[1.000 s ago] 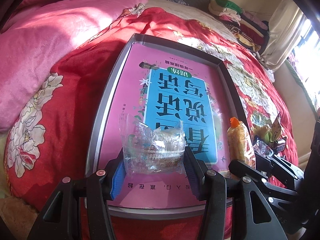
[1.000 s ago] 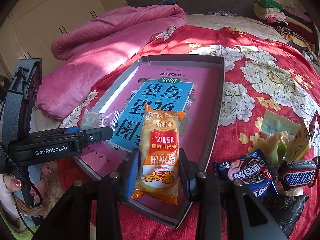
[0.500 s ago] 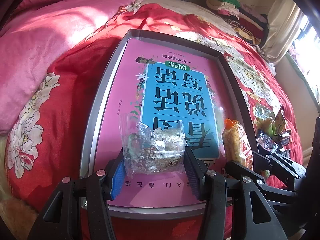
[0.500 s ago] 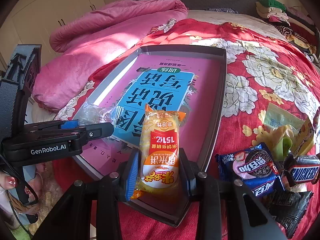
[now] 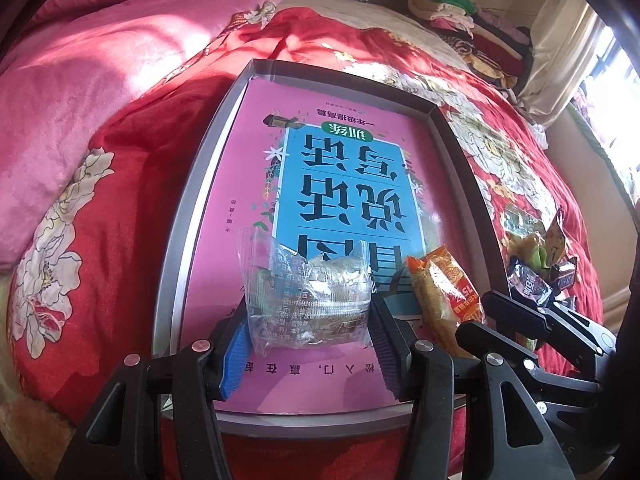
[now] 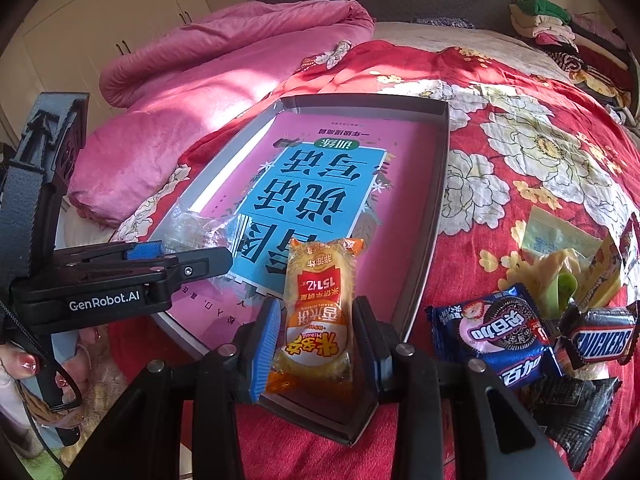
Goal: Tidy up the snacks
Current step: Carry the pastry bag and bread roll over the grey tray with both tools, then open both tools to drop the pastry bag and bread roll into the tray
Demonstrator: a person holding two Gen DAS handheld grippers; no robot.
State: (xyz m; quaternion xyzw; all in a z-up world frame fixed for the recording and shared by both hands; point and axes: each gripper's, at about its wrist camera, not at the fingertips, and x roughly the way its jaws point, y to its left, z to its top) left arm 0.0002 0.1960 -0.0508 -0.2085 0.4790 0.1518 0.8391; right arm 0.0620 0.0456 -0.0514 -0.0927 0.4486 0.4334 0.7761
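Observation:
My left gripper [image 5: 308,320] is shut on a clear plastic snack packet [image 5: 308,292], held low over the near end of a grey shallow tray [image 5: 192,200]. A pink book with a blue panel [image 5: 348,184] lines the tray. Just to the right, my right gripper [image 6: 316,312] is shut on an orange-yellow snack packet [image 6: 316,280], standing upright over the tray's near right corner [image 6: 436,208]. From the right wrist, the left gripper [image 6: 192,254] shows side-on with the clear packet [image 6: 188,228]. The left wrist view catches the orange packet [image 5: 440,292].
A heap of snacks lies on the red floral bedspread right of the tray: a blue cookie packet [image 6: 496,328], a Snickers bar [image 6: 600,340], a black wrapper [image 6: 576,396], yellow-green packets [image 6: 560,264]. A pink quilt [image 6: 200,80] is bunched left. Folded clothes [image 6: 552,24] are stacked far right.

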